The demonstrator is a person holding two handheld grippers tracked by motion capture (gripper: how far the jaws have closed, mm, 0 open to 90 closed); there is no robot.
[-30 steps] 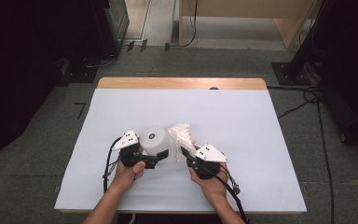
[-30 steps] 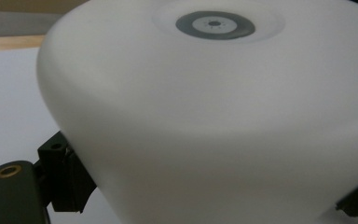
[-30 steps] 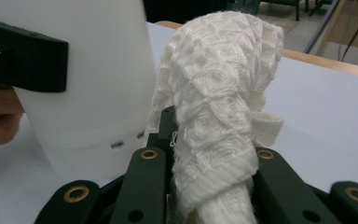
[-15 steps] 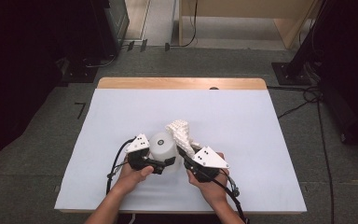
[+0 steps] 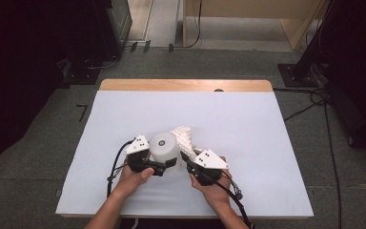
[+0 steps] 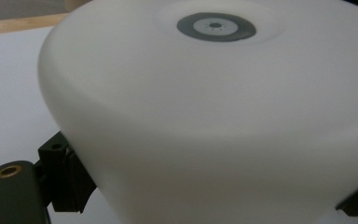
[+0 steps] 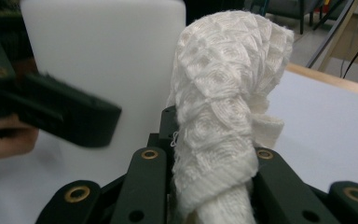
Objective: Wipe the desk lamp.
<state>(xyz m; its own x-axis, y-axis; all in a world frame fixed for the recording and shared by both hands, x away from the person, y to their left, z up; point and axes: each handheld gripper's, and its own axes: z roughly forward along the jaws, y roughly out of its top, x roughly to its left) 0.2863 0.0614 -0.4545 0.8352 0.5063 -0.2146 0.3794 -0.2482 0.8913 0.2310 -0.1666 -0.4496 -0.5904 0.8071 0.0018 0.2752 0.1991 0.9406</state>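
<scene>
A white, round plastic container (image 5: 164, 145) is held just above the white table cover (image 5: 248, 124), and my left gripper (image 5: 164, 164) is shut on it. In the left gripper view the container (image 6: 205, 116) looms close, a grey ring on its end, with a black jaw at each lower corner. My right gripper (image 5: 190, 160) is shut on a bunched white textured cloth (image 5: 185, 138). The cloth (image 7: 223, 102) rises between the right gripper's (image 7: 209, 186) jaws and rests against the side of the container (image 7: 107, 60).
The table's bare wooden strip (image 5: 186, 85) runs along the far edge. Dark equipment (image 5: 38, 57) stands to the left on the floor. Cables (image 5: 314, 100) and a stand's foot lie to the right. White cover lies open to the left, right and beyond the hands.
The container has shifted a little to the right and now sits tight against the cloth. Both hands have stayed almost in place.
</scene>
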